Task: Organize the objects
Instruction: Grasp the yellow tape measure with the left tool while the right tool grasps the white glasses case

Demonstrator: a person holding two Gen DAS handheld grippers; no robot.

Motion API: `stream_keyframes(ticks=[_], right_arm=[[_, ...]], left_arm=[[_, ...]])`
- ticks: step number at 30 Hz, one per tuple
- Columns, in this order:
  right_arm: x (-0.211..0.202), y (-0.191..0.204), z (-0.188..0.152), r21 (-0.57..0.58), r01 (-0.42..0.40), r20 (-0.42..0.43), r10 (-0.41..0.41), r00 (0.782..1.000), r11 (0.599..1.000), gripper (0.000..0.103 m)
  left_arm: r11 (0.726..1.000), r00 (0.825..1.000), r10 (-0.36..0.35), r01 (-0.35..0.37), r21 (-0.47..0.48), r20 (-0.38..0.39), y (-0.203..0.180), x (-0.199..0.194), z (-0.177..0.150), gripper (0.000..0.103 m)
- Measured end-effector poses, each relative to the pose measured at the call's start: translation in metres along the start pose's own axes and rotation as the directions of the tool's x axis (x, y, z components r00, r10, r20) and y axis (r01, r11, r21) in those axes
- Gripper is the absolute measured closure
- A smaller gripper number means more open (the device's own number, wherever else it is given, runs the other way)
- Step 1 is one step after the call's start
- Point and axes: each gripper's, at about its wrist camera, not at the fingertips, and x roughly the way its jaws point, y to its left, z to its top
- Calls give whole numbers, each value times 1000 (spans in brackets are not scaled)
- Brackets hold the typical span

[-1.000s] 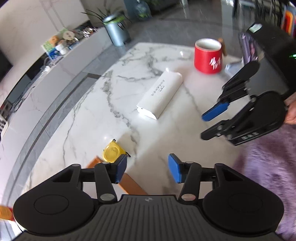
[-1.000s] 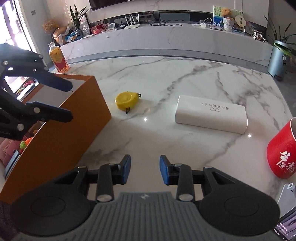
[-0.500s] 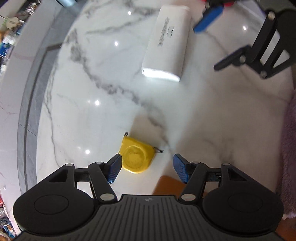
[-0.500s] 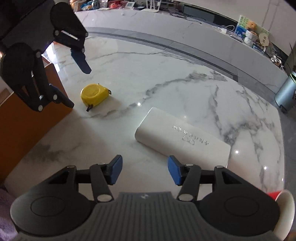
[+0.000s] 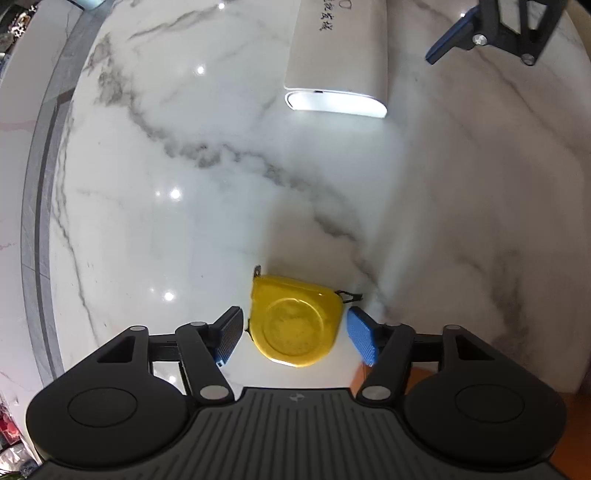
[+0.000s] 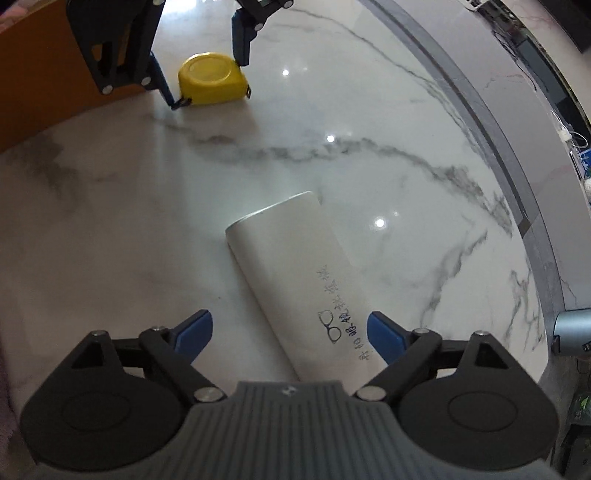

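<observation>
A yellow tape measure (image 5: 295, 325) lies flat on the marble table. My left gripper (image 5: 295, 334) is open, with one blue-padded finger on each side of it and small gaps showing. The tape measure also shows in the right wrist view (image 6: 210, 79), with the left gripper (image 6: 207, 74) around it. A white glasses case (image 6: 295, 284) with printed writing lies on the table. My right gripper (image 6: 290, 336) is open and straddles its near end without touching. The case also shows in the left wrist view (image 5: 338, 55), with the right gripper's fingers (image 5: 458, 33) beside it.
An orange box (image 6: 40, 85) stands on the table just behind the tape measure; its corner shows under my left gripper (image 5: 580, 435). The table's curved edge (image 6: 532, 266) runs along the right, with a grey bin (image 6: 572, 332) beyond it.
My left gripper has dropped and moved forward until its fingers straddle the tape measure. My right gripper has moved forward and lowered over the near end of the glasses case, opening wider.
</observation>
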Motion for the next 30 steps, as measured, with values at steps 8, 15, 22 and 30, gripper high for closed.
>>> stream_keyframes(ticks=[8,15,22,30], right_arm=[[18,-25,12,66,-74,-46,77,996,995,12],[17,-23,4,231,-109,-37,121,992,967,14],[9,-8,-5,413,-124,1,135,991,902,29],[-5,12,-10,463,-47,16,44,999,885,35]], left_arm=[[993,995,-79,83,-85,54,14,0,-10,35],[986,995,-71,80,-144,66,14,-2,-14,39],[975,997,6,11,-222,74,14,-7,-17,39],[897,977,120,-31,-441,177,30,-41,-40,39]])
